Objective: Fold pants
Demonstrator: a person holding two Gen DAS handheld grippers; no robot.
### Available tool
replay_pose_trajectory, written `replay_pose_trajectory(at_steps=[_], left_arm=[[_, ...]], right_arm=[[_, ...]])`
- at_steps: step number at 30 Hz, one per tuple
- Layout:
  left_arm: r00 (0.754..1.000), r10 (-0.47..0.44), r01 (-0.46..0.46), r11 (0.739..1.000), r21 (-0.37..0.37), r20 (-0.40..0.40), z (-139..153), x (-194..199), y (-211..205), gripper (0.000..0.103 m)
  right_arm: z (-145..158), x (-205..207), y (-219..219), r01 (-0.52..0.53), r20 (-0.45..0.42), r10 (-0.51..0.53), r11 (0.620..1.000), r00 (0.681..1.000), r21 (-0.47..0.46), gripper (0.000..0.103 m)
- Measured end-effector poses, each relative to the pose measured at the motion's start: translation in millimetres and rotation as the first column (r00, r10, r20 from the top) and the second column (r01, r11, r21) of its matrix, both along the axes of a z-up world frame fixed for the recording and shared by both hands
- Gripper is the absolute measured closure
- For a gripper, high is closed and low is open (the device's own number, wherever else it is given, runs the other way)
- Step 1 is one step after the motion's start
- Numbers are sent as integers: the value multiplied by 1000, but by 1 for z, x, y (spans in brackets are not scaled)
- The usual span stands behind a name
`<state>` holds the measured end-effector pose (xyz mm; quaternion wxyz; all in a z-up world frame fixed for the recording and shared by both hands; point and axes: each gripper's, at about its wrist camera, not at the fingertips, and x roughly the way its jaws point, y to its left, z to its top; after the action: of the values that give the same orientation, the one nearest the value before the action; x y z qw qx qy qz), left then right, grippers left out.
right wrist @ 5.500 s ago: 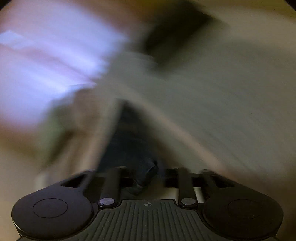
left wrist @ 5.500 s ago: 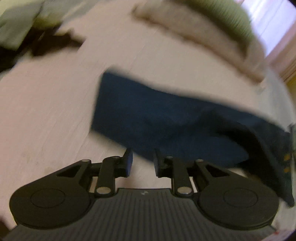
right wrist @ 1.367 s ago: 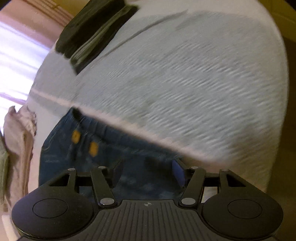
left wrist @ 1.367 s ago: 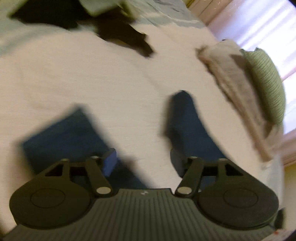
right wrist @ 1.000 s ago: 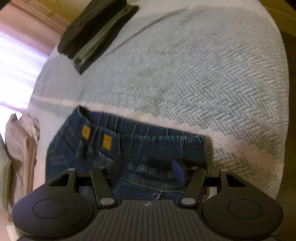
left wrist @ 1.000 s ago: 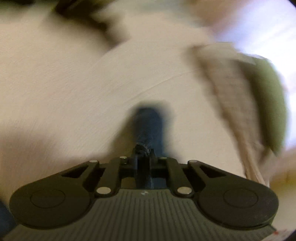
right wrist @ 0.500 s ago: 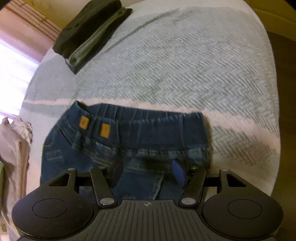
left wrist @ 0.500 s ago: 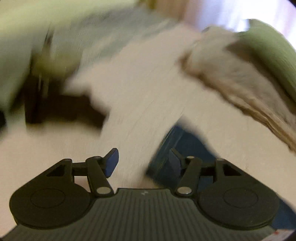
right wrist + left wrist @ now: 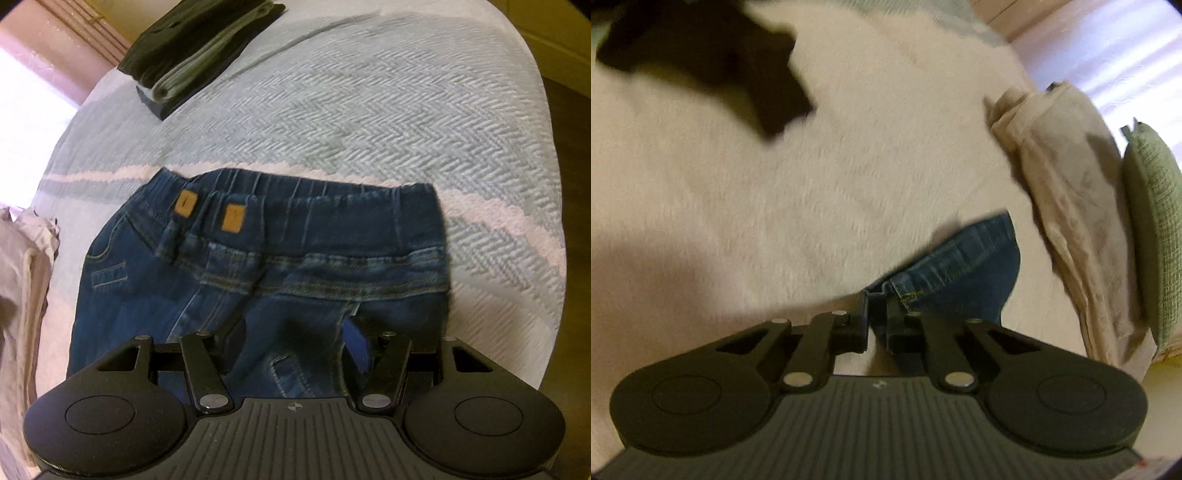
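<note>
Blue denim pants (image 9: 295, 258) lie flat on the bed, their elastic waistband (image 9: 314, 206) with two tan patches at the far side. My right gripper (image 9: 295, 343) hovers open just above the seat of the pants, one finger on each side of the middle seam, gripping nothing. In the left wrist view only one leg end of the pants (image 9: 960, 273) shows, lying on the pale bedspread (image 9: 775, 206). My left gripper (image 9: 877, 321) is shut on the corner of that leg's hem, denim pinched between its pads.
A dark garment (image 9: 713, 62) lies at the far left. A crumpled beige cloth (image 9: 1067, 192) and a green cushion (image 9: 1152, 206) line the right. A folded stack of dark and grey clothes (image 9: 199, 48) sits beyond the waistband. The bed edge (image 9: 550, 155) drops off at the right.
My left gripper, open beside the leg end half a second ago, has come down and shut on the hem. The right gripper drifted back from the waistband, still open.
</note>
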<state>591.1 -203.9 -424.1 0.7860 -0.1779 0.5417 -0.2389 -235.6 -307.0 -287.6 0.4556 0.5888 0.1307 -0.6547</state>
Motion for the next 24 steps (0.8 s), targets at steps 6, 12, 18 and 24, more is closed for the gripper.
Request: replay_pose_trajectory(at_steps=[6,12,18,24], left_arm=[[897,-280,226,955,192,340,43,-9,-13,98],[917,-312,159,858,488,250,8,-16,-16,92],[928,-269,193,939,286,257,45,-48,-13,83],[814,-521,358,799,484,258,4,-112,-77,56]], right_arm=[[2,6,-1,-3,-10,3,1000,1000,-5,47],[0,8,-7,-43,-53,44,999,998,8,47],[19,19,-20,-259,-278,230,963,933,-72,47],[-15,28,-49,-563,-363,546,824,755,69,47]])
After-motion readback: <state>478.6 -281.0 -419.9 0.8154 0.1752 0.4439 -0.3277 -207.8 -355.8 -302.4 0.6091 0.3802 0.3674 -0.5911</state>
